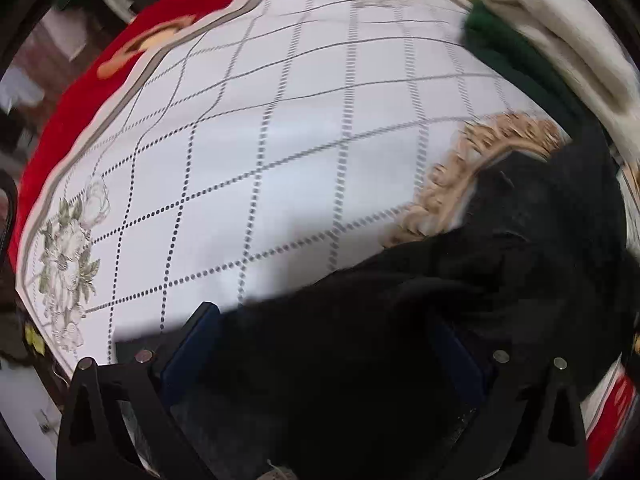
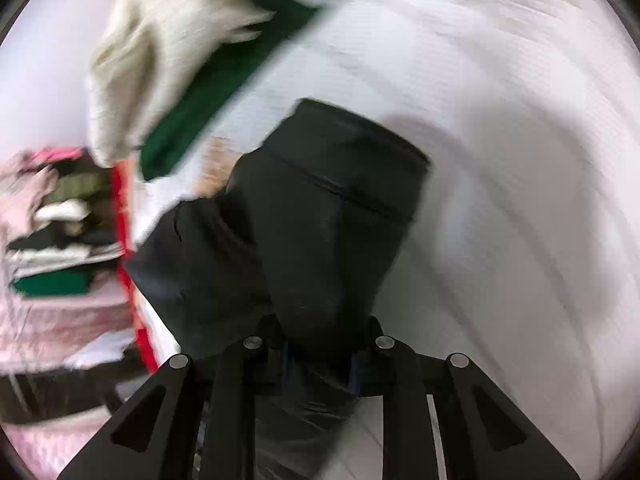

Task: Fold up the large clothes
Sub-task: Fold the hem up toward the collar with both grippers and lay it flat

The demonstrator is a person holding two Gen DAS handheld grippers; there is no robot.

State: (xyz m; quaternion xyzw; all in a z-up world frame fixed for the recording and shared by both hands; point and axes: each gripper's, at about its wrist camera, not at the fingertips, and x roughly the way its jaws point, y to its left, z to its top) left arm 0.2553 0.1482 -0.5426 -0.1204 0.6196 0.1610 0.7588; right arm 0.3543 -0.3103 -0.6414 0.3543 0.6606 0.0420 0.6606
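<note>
A black garment (image 1: 460,304) lies bunched on the white checked tablecloth (image 1: 280,140) at the lower right of the left wrist view. It drapes over my left gripper (image 1: 324,344), whose jaws stand wide apart with cloth between them; the right finger is mostly covered. In the blurred right wrist view my right gripper (image 2: 318,344) is shut on the black garment (image 2: 320,220), which hangs bunched just ahead of the fingers, above the table.
Folded cream (image 1: 560,40) and green (image 1: 516,56) clothes lie at the far right of the table; they also show in the right wrist view (image 2: 168,48). A red cloth border (image 1: 76,100) edges the table. A pile of clothes (image 2: 56,240) sits beyond the edge.
</note>
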